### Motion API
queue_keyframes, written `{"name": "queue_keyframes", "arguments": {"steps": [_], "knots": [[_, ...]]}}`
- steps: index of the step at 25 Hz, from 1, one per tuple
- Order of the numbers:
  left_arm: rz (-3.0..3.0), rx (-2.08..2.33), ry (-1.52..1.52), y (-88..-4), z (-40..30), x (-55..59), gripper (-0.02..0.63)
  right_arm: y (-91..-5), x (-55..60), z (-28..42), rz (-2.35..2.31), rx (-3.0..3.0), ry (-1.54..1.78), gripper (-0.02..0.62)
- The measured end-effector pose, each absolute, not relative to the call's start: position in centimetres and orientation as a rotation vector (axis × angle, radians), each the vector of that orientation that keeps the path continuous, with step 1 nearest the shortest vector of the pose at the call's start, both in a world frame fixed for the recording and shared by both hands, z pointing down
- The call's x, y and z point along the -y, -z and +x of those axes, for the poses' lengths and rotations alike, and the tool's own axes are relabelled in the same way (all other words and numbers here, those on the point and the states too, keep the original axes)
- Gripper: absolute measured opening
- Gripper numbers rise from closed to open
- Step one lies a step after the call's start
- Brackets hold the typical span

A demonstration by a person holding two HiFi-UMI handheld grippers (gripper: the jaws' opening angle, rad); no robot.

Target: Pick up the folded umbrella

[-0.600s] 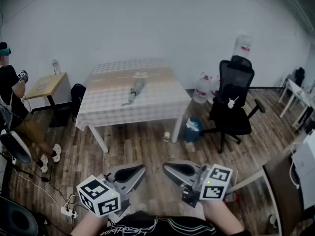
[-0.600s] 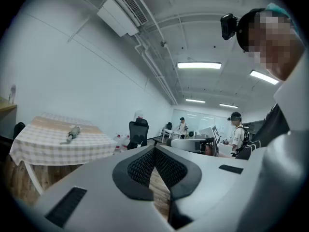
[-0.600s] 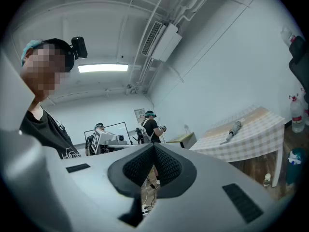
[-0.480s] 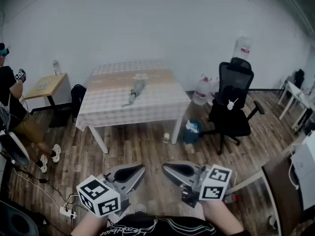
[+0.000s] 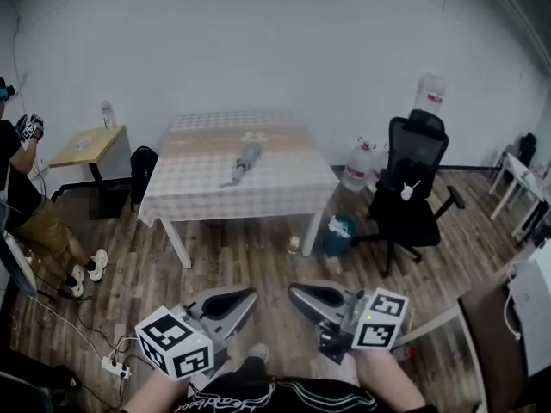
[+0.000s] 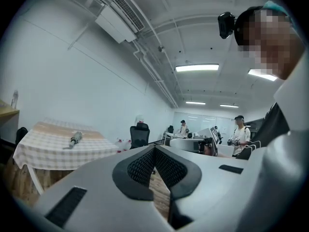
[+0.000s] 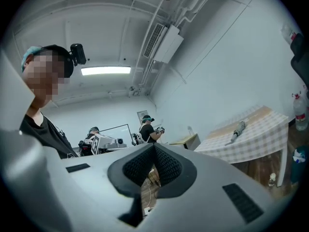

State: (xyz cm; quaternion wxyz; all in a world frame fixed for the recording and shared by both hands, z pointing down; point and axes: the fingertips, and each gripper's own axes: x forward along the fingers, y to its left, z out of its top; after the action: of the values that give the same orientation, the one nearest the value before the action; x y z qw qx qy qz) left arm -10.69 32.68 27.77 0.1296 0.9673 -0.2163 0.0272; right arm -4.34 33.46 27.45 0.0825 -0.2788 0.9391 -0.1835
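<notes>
A grey folded umbrella [image 5: 244,162] lies on the checked tablecloth of the table [image 5: 284,188] across the room; it also shows small in the left gripper view [image 6: 74,139] and the right gripper view [image 7: 237,129]. Both grippers are held low near my body, far from the table. My left gripper [image 5: 244,297] is shut with nothing in it, its pads meeting [image 6: 154,151]. My right gripper [image 5: 299,295] is also shut and empty, pads together [image 7: 154,151].
A black office chair [image 5: 411,188] stands right of the table, with water jugs [image 5: 357,163] and a blue bin [image 5: 339,231] beside it. A person [image 5: 26,196] sits at the left by a small wooden table [image 5: 86,144]. A power strip [image 5: 114,367] and cables lie on the wood floor.
The view has shifted slightly: the table and the seated person sit a little further right and lower in the picture. Both grippers stay shut in the same place.
</notes>
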Motion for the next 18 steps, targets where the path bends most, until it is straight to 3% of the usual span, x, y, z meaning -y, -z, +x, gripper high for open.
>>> {"name": "queue_keyframes", "arguments": {"steps": [18], "knots": [[2.811, 0.668, -0.063, -28.8, -10.7, -27.0, -0.003, -29.2, -27.9, -3.9, -0.822, -2.841, 0.562, 0.012]]}}
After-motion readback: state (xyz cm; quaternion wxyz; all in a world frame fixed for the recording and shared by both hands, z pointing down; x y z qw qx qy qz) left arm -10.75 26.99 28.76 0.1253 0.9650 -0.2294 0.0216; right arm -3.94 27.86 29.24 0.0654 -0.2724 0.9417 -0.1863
